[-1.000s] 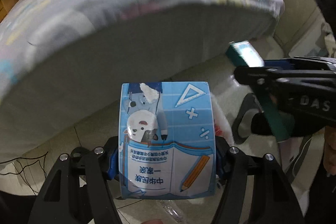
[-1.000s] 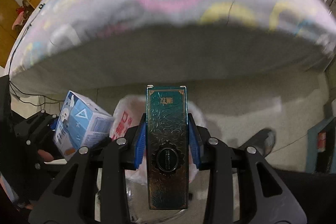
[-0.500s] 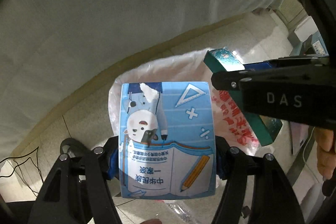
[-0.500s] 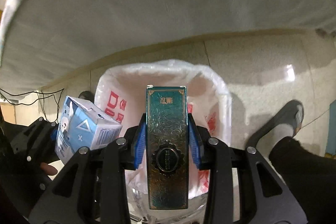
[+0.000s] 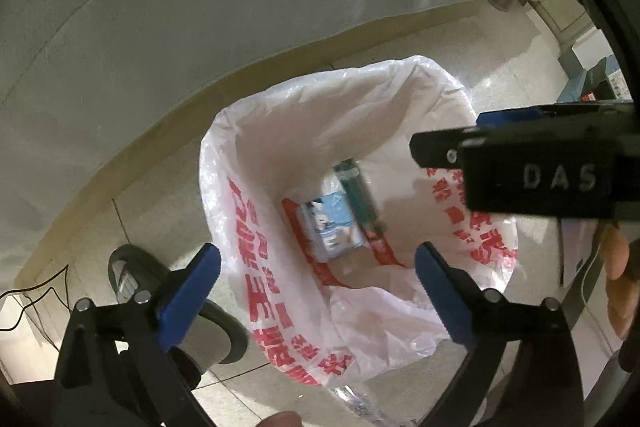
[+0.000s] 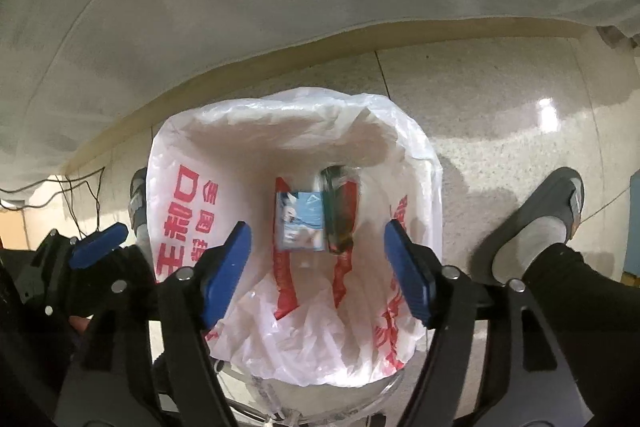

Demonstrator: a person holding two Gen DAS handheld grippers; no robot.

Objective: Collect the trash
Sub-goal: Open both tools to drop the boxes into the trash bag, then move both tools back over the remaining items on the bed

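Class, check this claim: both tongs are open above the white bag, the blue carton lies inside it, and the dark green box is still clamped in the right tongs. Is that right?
One detail is wrong. The right tongs hold nothing; the dark green box lies in the white bag beside the blue carton, as the right wrist view shows. The left tongs are open too.

The right gripper (image 5: 536, 183) body reads "DAS"; red Chinese characters mark the bag (image 6: 180, 227).

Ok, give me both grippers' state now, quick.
Left gripper: open, holding nothing.
Right gripper: open, holding nothing.
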